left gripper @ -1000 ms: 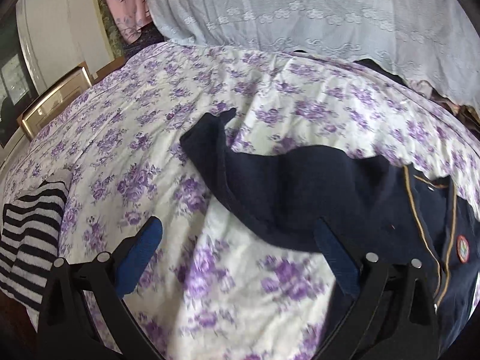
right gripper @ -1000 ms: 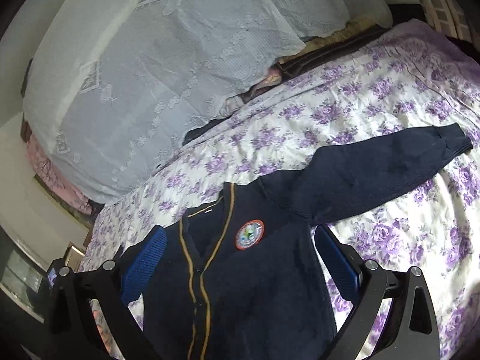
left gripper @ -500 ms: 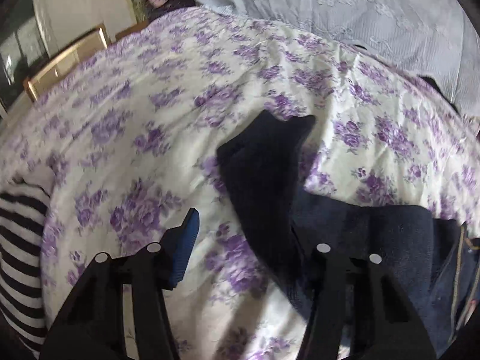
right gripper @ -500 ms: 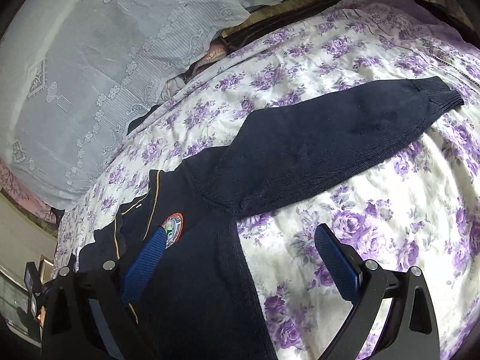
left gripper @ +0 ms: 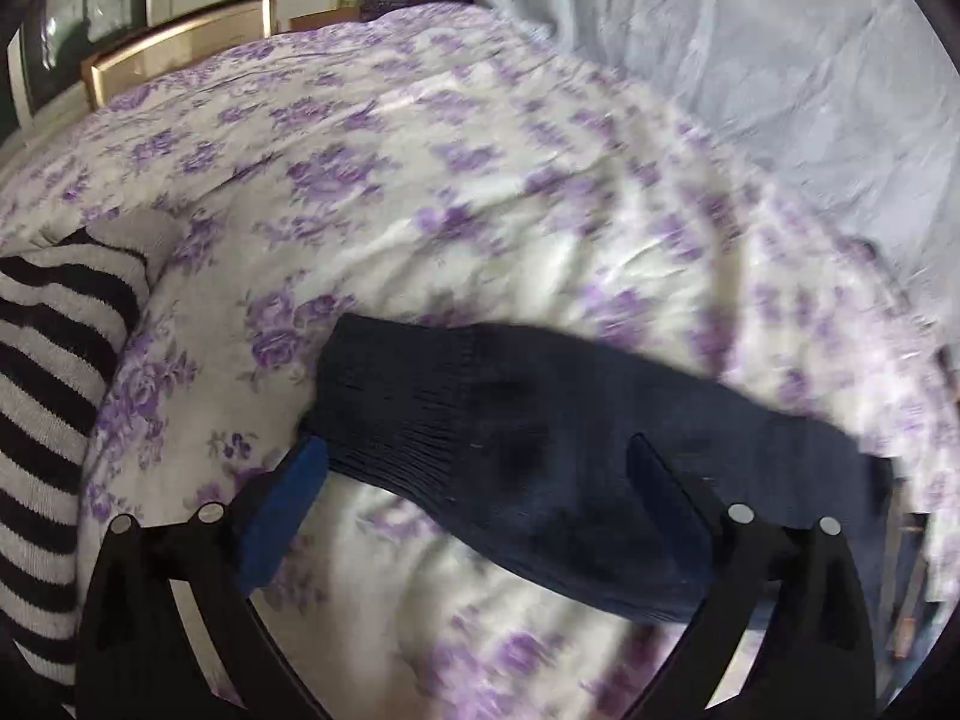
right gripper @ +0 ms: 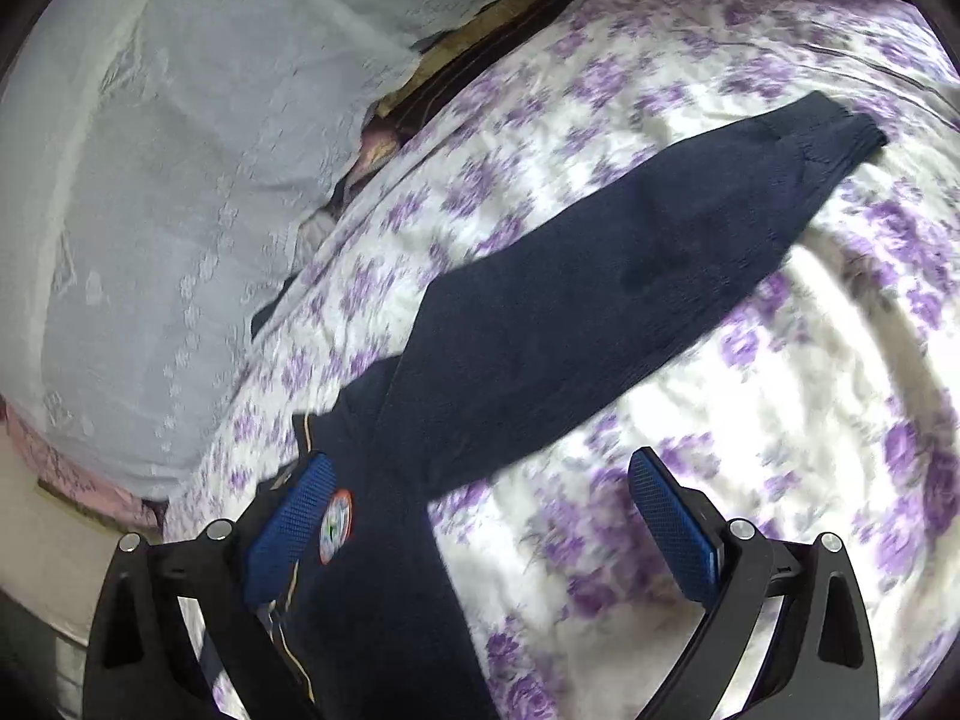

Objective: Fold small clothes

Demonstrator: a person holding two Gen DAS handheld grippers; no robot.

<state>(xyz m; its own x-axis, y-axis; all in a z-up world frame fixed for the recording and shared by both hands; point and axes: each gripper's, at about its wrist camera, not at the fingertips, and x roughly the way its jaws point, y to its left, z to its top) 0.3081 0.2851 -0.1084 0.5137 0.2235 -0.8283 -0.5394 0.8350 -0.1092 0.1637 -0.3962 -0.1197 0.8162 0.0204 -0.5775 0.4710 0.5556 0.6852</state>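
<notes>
navy cardigan shown spread flat on the floral bed, sleeves laid outward for folding; left gripper and right gripper held over them, fingers apart, nothing gripped.

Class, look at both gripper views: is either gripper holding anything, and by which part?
Nothing is held. The left gripper is open around the sweater's cuff; the right gripper is open above the sweater.

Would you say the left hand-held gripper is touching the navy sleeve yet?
Cannot tell. In the left wrist view the left hand-held gripper is open astride the navy sleeve; the sleeve's cuff meets the blue pad, but blur hides any contact.
</notes>
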